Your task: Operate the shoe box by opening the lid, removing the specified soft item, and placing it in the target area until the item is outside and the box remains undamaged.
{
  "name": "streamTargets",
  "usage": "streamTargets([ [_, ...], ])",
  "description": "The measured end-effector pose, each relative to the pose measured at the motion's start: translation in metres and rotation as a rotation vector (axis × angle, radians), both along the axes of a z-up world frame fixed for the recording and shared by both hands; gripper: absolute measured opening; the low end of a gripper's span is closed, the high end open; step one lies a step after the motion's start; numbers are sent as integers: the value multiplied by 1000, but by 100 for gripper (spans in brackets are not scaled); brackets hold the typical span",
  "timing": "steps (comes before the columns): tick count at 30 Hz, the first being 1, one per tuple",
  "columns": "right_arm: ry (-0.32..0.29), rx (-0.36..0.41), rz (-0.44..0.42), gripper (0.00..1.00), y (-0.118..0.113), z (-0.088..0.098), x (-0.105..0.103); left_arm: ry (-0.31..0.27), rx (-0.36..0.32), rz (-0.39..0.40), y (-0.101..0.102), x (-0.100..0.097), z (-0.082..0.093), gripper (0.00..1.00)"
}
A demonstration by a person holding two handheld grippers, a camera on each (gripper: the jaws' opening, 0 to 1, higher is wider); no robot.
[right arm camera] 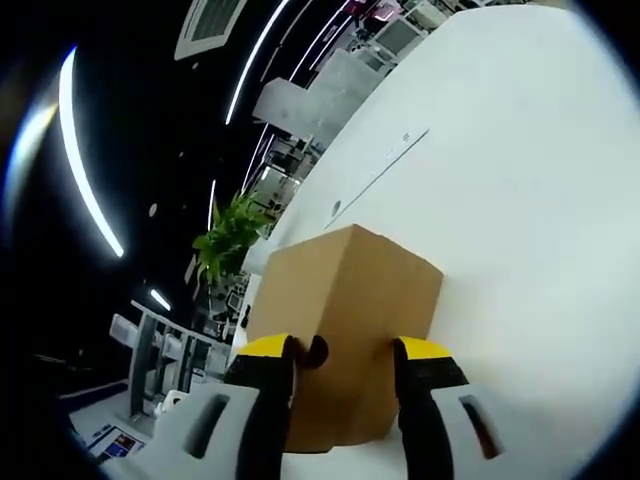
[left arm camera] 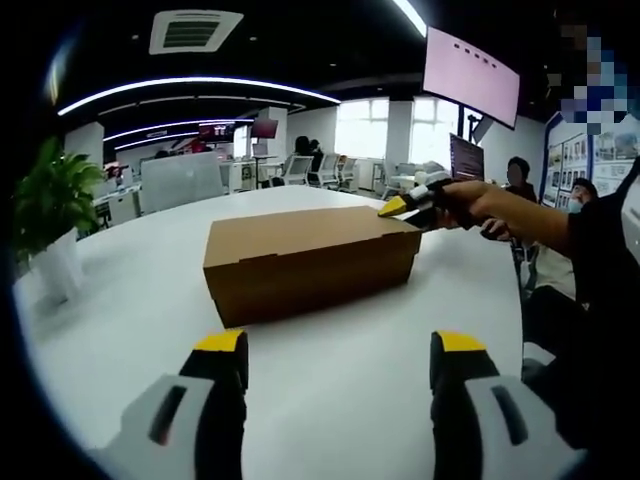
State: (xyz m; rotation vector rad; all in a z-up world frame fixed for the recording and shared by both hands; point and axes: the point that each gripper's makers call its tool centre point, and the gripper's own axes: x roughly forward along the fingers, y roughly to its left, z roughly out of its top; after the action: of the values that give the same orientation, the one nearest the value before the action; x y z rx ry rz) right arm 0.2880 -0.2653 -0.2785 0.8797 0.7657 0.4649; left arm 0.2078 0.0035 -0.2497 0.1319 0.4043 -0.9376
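One brown shoe box (left arm camera: 312, 262) with its lid down, sitting on the white table (left arm camera: 350, 400), left gripper (left arm camera: 340, 350) wide apart and holding nothing, right gripper (right arm camera: 342, 350) apart at the box's end, one potted plant (left arm camera: 48, 205).

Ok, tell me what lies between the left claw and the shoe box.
Nothing: in the left gripper view, bare white table runs from the open left claw to the closed shoe box.

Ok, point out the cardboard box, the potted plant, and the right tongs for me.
cardboard box (left arm camera: 300, 280), left gripper view, on its front wall.
potted plant (left arm camera: 50, 200), left gripper view, on the leaves.
right tongs (right arm camera: 345, 352), right gripper view, midway between the yellow tips.
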Motion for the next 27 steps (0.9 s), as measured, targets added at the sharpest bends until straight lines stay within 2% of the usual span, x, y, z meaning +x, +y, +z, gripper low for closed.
streamTargets([
  [7, 4, 20, 0, 31, -5, 6, -2, 0, -4, 1, 0, -1, 0, 76],
  [20, 2, 45, 5, 30, -2, 5, -3, 11, -10, -3, -4, -1, -2, 76],
  [27, -2, 51, 4, 30, -8, 4, 2, 5, -21, -3, -2, -3, 4, 76],
])
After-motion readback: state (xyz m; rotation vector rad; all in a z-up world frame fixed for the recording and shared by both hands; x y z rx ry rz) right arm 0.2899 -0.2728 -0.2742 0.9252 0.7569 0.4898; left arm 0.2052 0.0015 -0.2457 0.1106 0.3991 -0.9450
